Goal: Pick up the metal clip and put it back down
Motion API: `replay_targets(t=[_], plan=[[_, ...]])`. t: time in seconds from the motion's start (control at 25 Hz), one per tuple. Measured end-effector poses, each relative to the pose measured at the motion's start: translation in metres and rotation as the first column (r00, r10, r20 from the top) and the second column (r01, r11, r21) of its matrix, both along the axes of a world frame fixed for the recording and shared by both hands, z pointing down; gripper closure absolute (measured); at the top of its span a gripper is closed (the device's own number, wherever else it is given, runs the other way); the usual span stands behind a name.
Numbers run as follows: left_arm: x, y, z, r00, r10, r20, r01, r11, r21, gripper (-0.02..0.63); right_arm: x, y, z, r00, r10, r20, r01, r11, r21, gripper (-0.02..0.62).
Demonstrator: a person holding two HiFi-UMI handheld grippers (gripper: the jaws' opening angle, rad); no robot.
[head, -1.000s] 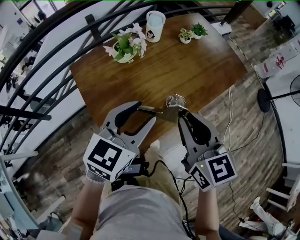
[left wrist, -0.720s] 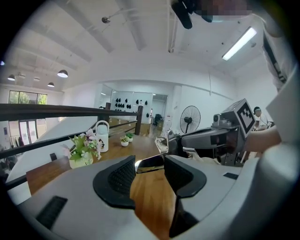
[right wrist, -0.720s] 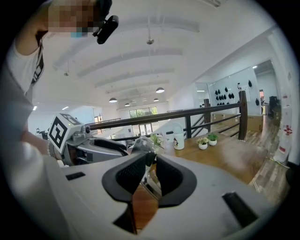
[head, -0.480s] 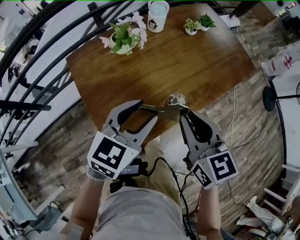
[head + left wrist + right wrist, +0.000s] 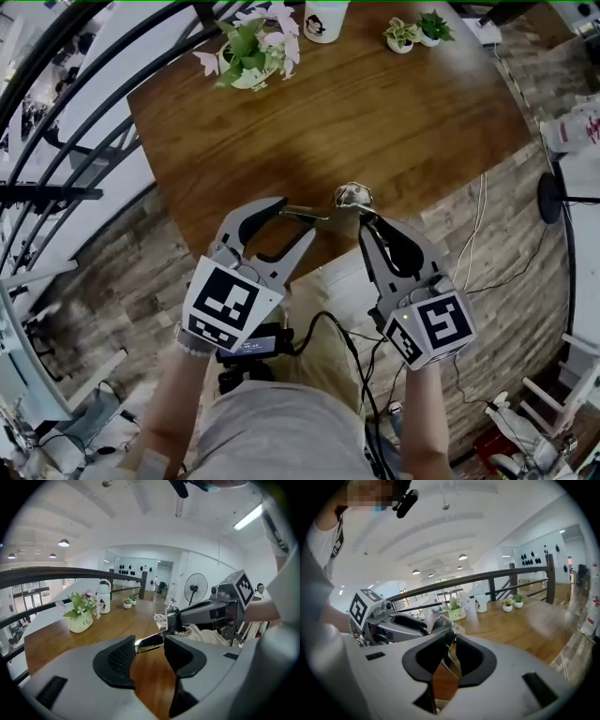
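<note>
Clip: we see the silvery metal clip [image 5: 342, 212] in the air over the near edge of the brown wooden table [image 5: 375, 103], bridging both claws.
Left claw: the left claw [image 5: 295, 223] grasps the flat handle end, its pads set wide.
Right claw: the right claw [image 5: 365, 222] is clenched on the rounded head.
Around: a white pot of pink flowers [image 5: 248, 58], a white jug [image 5: 323, 19] and two small potted plants [image 5: 417, 30] stand well apart at the far edge. A black railing [image 5: 84, 122] curves on the left.
Axis: we read the long axis running left to right, roughly along the table's near edge, handle leftward.
</note>
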State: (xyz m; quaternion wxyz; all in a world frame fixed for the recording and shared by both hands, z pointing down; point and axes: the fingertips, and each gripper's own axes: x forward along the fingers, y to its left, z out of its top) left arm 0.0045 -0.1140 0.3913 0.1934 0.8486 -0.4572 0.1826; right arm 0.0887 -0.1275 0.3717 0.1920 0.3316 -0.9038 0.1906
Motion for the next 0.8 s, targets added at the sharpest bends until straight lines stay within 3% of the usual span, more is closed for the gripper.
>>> replay_targets(t=[0.8], plan=[[0.021,0.0,0.095,0.999,-0.024,0.034,0.03,0.982,-0.184,0.407,0.014,-0.022,0.089,0.996,-0.087,-0.033,0.082,0.987,-0.141,0.52]])
